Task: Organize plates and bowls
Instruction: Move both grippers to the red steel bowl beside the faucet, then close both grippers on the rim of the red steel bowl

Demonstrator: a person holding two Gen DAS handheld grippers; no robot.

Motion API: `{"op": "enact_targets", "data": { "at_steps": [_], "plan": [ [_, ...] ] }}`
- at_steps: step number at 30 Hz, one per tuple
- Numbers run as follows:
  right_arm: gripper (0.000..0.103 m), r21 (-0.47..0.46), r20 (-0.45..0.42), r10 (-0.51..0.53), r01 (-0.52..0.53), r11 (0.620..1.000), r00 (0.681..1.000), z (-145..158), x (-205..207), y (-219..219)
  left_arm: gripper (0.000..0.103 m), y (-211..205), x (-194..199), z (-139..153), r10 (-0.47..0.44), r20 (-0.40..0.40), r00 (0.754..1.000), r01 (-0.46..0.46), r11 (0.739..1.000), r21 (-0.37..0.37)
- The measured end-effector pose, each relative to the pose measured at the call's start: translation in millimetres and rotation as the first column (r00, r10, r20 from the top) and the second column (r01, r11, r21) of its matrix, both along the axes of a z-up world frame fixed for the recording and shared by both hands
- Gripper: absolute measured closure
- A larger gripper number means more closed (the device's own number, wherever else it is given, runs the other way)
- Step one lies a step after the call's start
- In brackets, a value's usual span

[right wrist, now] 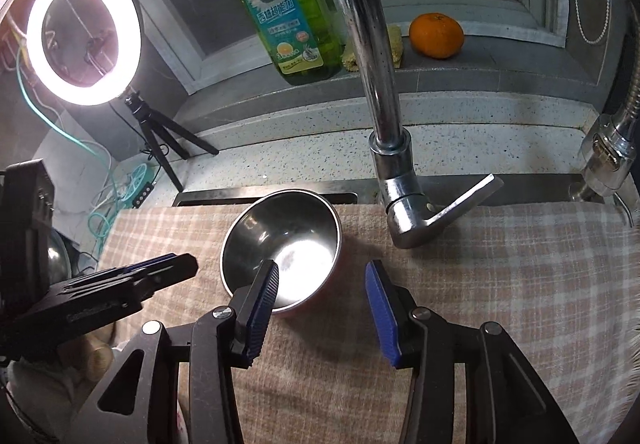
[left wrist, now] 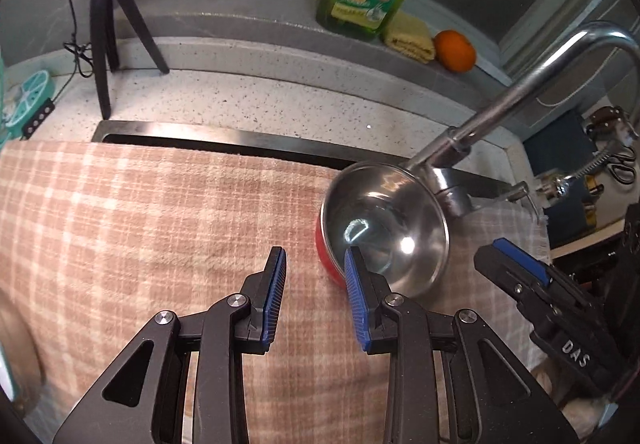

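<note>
A steel bowl with a red outside [left wrist: 386,226] sits upright on the checked towel [left wrist: 140,224], just in front of the faucet base. My left gripper [left wrist: 316,258] is open and empty; its right fingertip stands at the bowl's near left edge. In the right wrist view the same bowl [right wrist: 282,244] lies ahead and slightly left. My right gripper [right wrist: 322,272] is open and empty, its left fingertip over the bowl's near rim. The right gripper also shows at the right of the left wrist view [left wrist: 520,264], and the left gripper at the left of the right wrist view [right wrist: 132,276].
The chrome faucet [right wrist: 380,104] rises right behind the bowl, with its lever [right wrist: 460,204] pointing right. A green dish soap bottle [right wrist: 292,12], a yellow sponge [left wrist: 408,36] and an orange [right wrist: 436,34] stand on the back ledge. A ring light [right wrist: 82,30] on a tripod [left wrist: 106,24] is at the left.
</note>
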State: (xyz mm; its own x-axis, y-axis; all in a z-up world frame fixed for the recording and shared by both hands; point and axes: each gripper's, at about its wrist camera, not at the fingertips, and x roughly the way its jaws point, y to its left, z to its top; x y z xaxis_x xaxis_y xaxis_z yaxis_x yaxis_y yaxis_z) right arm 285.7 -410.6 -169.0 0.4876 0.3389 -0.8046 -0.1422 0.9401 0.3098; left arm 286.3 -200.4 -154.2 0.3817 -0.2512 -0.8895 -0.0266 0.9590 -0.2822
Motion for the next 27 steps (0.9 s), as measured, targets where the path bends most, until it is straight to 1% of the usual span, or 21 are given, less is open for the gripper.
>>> {"op": "enact_targets", "data": {
  "at_steps": [3, 6, 8, 12, 15, 17, 21, 27],
  "plan": [
    [0.069, 0.017, -0.021, -0.015, 0.016, 1.0, 1.0, -9, 7, 0, 0.075, -2, 13, -7, -0.005, -0.018, 1.0, 0.005, 1.0, 0.015],
    [0.075, 0.022, -0.037, -0.025, 0.025, 0.999, 0.999, -16, 14, 2, 0.075, -3, 21, -12, -0.018, -0.034, 0.999, 0.018, 1.0, 0.008],
    [0.081, 0.028, -0.051, -0.03, 0.031, 0.999, 0.998, -20, 19, 2, 0.078, -5, 23, -14, -0.029, -0.039, 0.999, 0.029, 1.0, 0.011],
    [0.083, 0.038, -0.067, -0.043, 0.046, 0.998, 0.997, -26, 26, 3, 0.084, -8, 28, -16, -0.057, -0.043, 0.997, 0.058, 0.998, 0.018],
    [0.084, 0.038, -0.084, -0.047, 0.05, 0.998, 0.995, -31, 31, 5, 0.086, -10, 30, -18, -0.073, -0.047, 0.996, 0.074, 0.997, 0.02],
    [0.086, 0.034, -0.092, -0.049, 0.053, 0.998, 0.995, -34, 34, 7, 0.091, -11, 32, -20, -0.083, -0.05, 0.995, 0.085, 0.996, 0.021],
    [0.088, 0.031, -0.103, -0.059, 0.062, 0.998, 0.993, -38, 38, 7, 0.093, -14, 35, -21, -0.1, -0.046, 0.994, 0.101, 0.994, 0.029],
    [0.091, 0.005, -0.106, -0.064, 0.064, 0.998, 0.992, -40, 41, 11, 0.096, -16, 38, -23, -0.114, -0.051, 0.992, 0.115, 0.993, 0.022]
  ]
}}
